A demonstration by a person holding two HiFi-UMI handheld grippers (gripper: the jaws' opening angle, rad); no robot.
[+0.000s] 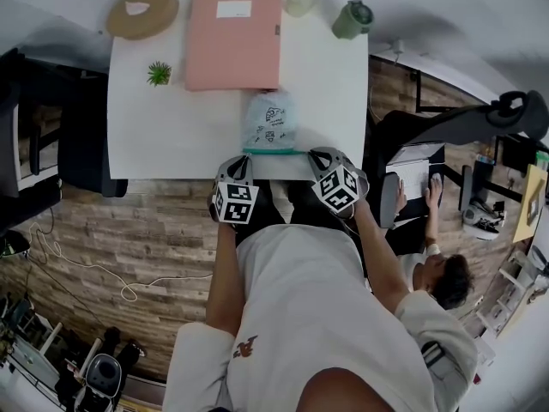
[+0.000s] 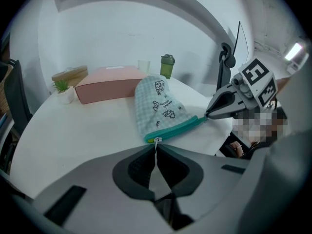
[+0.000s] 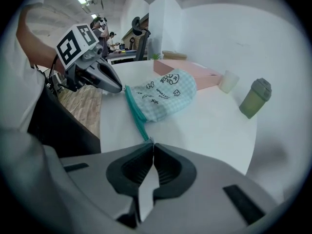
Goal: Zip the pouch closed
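Observation:
A pale blue checked pouch (image 1: 268,120) with a teal zip edge (image 1: 274,151) lies at the near edge of the white table (image 1: 171,136). My left gripper (image 1: 246,155) is at the zip's left end. In the left gripper view it (image 2: 156,145) is shut on the small metal zip pull (image 2: 156,140). My right gripper (image 1: 310,154) is at the zip's right end. In the right gripper view it (image 3: 152,143) is shut on the tip of the teal zip edge (image 3: 136,117). The zip edge runs taut between the two grippers.
Behind the pouch lie a pink box (image 1: 233,37), a small potted plant (image 1: 159,73), a pale cup (image 1: 300,1), a green bottle (image 1: 352,19) and a round tan object (image 1: 142,11). Another person (image 1: 442,281) sits at a desk to the right.

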